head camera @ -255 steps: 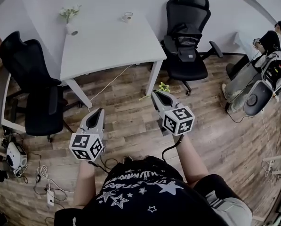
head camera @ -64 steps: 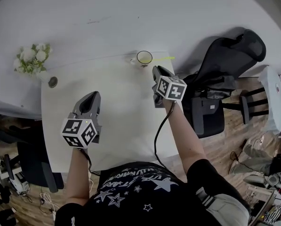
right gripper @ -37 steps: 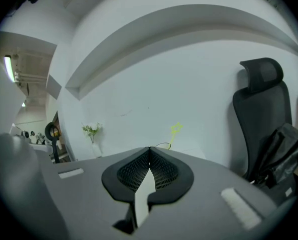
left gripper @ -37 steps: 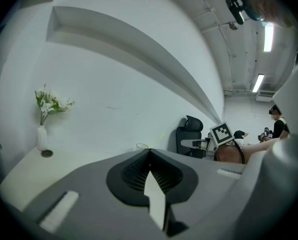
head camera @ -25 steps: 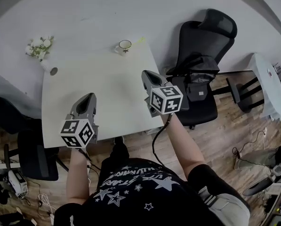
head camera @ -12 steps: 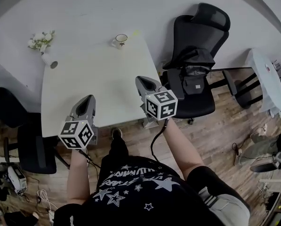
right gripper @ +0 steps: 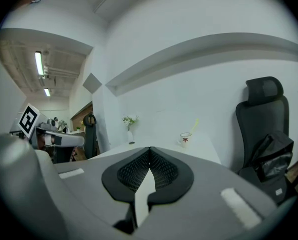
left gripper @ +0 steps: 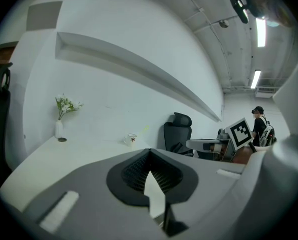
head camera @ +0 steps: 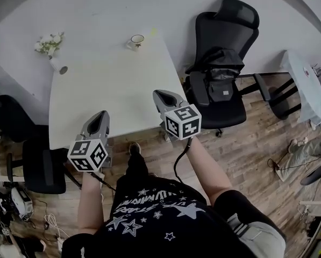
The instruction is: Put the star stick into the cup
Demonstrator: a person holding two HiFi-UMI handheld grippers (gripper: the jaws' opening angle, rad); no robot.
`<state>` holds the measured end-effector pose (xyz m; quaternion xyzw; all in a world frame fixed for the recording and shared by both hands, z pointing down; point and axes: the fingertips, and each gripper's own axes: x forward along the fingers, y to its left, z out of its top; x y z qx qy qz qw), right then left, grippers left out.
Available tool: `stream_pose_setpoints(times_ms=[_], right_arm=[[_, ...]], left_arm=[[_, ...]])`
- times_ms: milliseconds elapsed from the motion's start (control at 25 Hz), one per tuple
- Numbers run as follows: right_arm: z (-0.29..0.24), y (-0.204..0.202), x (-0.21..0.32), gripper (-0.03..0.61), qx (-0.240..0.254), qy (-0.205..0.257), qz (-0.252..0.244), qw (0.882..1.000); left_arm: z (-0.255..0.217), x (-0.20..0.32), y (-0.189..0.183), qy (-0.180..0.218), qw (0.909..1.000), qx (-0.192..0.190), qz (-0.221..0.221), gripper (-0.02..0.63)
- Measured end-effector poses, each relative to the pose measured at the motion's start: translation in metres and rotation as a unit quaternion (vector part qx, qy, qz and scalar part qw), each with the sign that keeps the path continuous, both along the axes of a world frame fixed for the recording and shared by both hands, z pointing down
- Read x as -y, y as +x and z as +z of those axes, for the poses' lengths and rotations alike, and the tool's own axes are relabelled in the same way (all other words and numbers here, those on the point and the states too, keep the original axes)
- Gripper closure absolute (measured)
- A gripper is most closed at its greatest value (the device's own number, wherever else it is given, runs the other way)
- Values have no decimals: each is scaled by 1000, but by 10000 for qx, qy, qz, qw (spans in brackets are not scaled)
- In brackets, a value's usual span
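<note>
We hold the left tool point(head camera: 101, 117) and right tool point(head camera: 161, 95) over the near edge of the white surface point(head camera: 106, 85), each with jaws pressed together and gripping nothing. The cup point(head camera: 136, 40) stands at the far right corner, well away from both tools, and the star stick point(left gripper: 145, 129) leans out of it. A flower vase point(head camera: 52, 52) sits far left. A black chair point(head camera: 219, 63) stands beside the surface's right edge.

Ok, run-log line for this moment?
star stick: in cup | cup: far corner of table | left gripper: jaws shut, empty | right gripper: jaws shut, empty
</note>
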<state>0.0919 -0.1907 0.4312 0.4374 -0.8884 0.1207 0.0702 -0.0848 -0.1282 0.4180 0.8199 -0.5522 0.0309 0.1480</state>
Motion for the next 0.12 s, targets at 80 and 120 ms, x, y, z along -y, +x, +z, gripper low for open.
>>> stream_pose_setpoints(times_ms=[80,120], right_arm=[[2,1,-6,563,-36,-10,-18,10000],[3,2,-9,563,-51,-14,-24,10000]], left_arm=[[1,-6,1,-23,10000,13,-1,611],[2,-8,2,-35,10000,18,-1,611]])
